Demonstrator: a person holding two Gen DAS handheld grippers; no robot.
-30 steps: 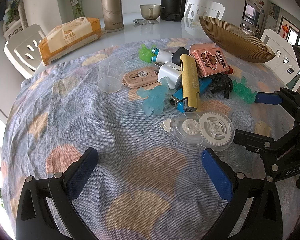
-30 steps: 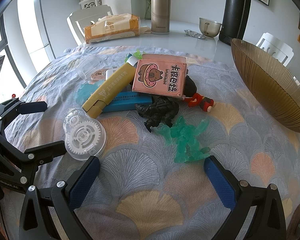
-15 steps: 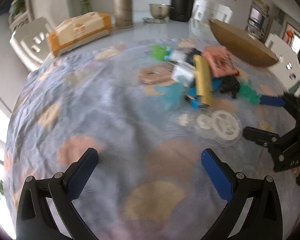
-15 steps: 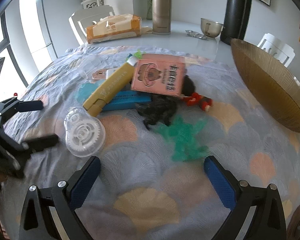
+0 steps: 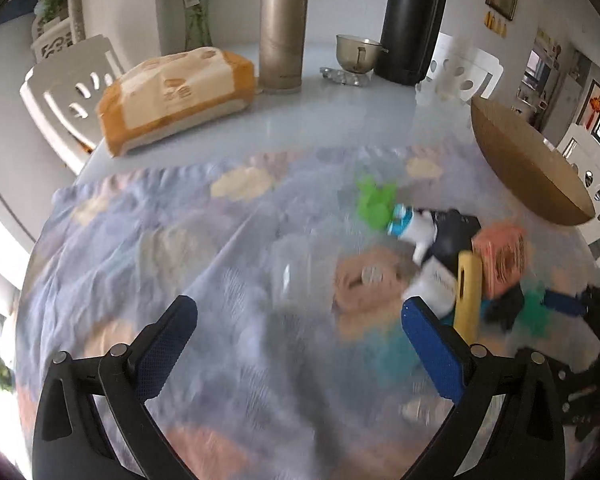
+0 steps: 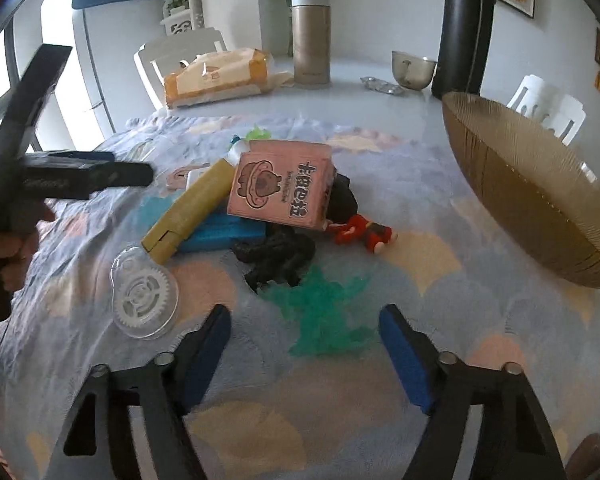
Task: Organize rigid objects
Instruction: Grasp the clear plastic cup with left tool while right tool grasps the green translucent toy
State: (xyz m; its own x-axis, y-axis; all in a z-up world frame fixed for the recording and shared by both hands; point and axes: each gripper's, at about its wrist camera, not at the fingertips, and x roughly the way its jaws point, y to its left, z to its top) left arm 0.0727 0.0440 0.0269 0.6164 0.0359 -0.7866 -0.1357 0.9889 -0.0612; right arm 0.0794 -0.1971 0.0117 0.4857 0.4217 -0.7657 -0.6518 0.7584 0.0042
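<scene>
A pile of small things lies on the patterned cloth [image 6: 340,420]: a pink box [image 6: 282,184], a yellow case [image 6: 188,210], a black figure [image 6: 278,254], a red toy [image 6: 364,232] and a clear gear disc [image 6: 144,296]. A translucent green figure [image 6: 324,320] lies just ahead of my right gripper [image 6: 304,332], partly between its blue pads. The jaws are closing and the pads stand clear of the figure. My left gripper [image 5: 298,320] hangs open over the cloth with nothing between its fingers. A blurred clear cup [image 5: 296,276] lies ahead of it.
A large gold bowl [image 6: 528,196] stands at the right of the pile. At the back of the table are a tissue pack [image 5: 176,96], a gold thermos [image 5: 282,36], a black flask [image 5: 412,20] and a small metal cup [image 5: 358,52]. White chairs ring the table.
My left gripper has lifted and swung away from the gear disc toward the far left of the cloth. The right gripper's jaws have narrowed around the green figure.
</scene>
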